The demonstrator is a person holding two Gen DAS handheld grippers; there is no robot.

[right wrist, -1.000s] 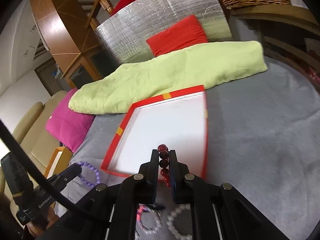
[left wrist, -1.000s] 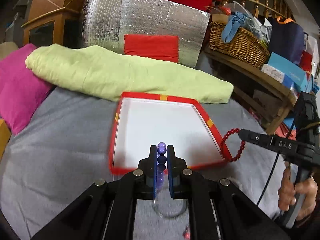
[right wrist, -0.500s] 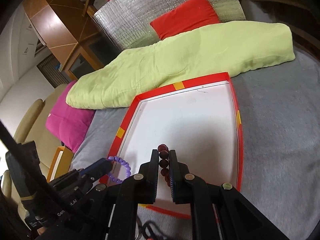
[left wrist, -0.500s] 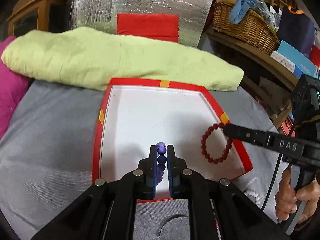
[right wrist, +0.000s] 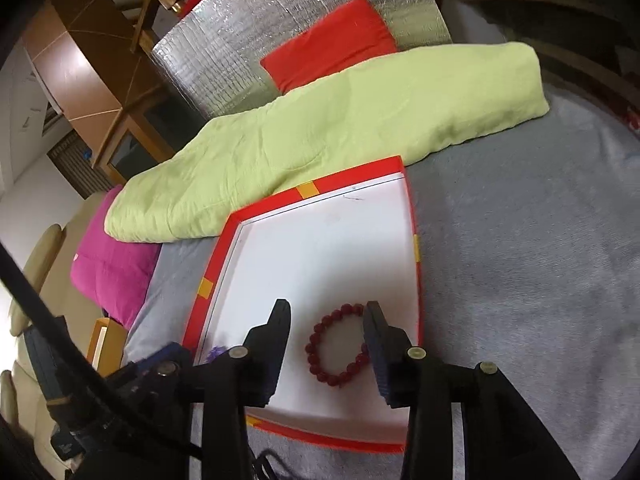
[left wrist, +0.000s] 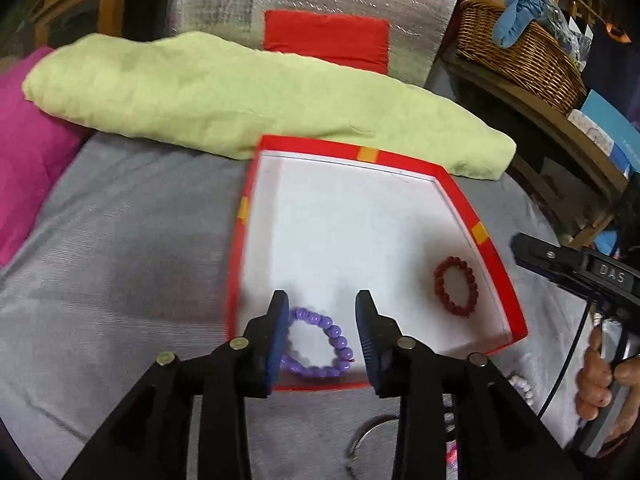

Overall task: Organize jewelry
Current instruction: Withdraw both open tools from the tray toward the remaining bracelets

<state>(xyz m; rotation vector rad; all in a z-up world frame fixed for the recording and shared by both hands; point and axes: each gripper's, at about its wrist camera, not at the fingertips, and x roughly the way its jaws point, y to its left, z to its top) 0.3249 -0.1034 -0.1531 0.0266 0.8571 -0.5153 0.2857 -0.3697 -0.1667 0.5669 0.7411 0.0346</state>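
Observation:
A red-rimmed white tray (left wrist: 460, 208) lies on the grey cloth; it also shows in the right wrist view (right wrist: 414, 216). A purple bead bracelet (left wrist: 332, 338) lies in its near left corner, between the open fingers of my left gripper (left wrist: 322, 308), which holds nothing. A dark red bead bracelet (right wrist: 334, 346) lies in the tray's near right part, also in the left wrist view (left wrist: 456, 286). My right gripper (right wrist: 326, 318) is open above it and empty. The right gripper also appears at the right edge of the left wrist view (left wrist: 568, 266).
A green folded blanket (left wrist: 240, 96) lies behind the tray, with a pink cushion (left wrist: 28, 152) at left. A white bead bracelet (left wrist: 522, 388), a metal ring (left wrist: 368, 432) and other small jewelry lie on the cloth in front of the tray. A wicker basket (left wrist: 520, 52) stands on a shelf at right.
Both grippers have opened. The purple bracelet dropped from the left gripper and the dark red one from the right gripper; both now lie in the tray.

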